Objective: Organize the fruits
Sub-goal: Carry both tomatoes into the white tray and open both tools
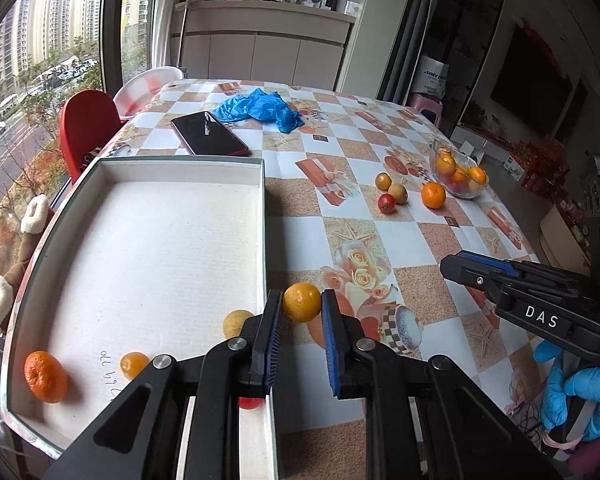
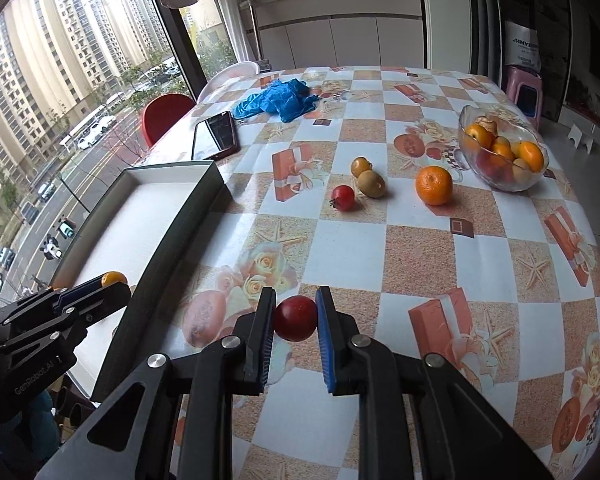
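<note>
The left gripper (image 1: 301,308) clamps a small orange fruit (image 1: 302,302) just right of the white tray (image 1: 148,240). The right gripper (image 2: 296,312), lettered "DAS", clamps a red fruit (image 2: 295,318) above the tablecloth (image 2: 420,256).

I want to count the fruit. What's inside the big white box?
Inside the white box: a wrinkly orange, a small orange fruit, a yellowish fruit and something red, mostly hidden behind the left hand-held gripper.

My tray (image 1: 148,208) lies left on the table (image 1: 380,240); 4 fruits sit between it and the bowl (image 2: 500,152) at right; phone (image 1: 210,133) behind the tray.
</note>
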Tool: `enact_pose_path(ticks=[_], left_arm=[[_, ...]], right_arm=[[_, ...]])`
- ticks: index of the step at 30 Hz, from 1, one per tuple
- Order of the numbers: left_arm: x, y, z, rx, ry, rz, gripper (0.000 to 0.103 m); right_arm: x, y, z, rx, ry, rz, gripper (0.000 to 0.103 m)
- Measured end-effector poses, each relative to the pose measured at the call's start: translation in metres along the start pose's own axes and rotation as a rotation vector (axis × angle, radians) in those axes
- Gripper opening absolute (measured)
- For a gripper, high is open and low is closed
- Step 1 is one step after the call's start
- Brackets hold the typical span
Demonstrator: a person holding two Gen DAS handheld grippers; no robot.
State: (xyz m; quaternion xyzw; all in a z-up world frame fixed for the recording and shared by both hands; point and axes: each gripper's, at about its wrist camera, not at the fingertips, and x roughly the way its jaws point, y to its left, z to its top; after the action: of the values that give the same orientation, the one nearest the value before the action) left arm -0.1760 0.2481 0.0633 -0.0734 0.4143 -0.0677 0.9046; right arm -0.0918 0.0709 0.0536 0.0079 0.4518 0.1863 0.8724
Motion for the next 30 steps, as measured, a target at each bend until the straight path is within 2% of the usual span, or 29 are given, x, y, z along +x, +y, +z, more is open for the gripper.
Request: enact_pose_path(ticks=[14,30], left_arm=[[-0.008,0.057,-0.001,-0.053,-0.036,0.063,0.021],[0.008,0.106,0.002,-0.107,-0.029,0.103,0.021]], right_arm=[[0.017,0.077,0.017,-0.125,0.014,0.043,0.022],[0.063,0.146,0.03,-0.221,0.091,0.113,0.022]])
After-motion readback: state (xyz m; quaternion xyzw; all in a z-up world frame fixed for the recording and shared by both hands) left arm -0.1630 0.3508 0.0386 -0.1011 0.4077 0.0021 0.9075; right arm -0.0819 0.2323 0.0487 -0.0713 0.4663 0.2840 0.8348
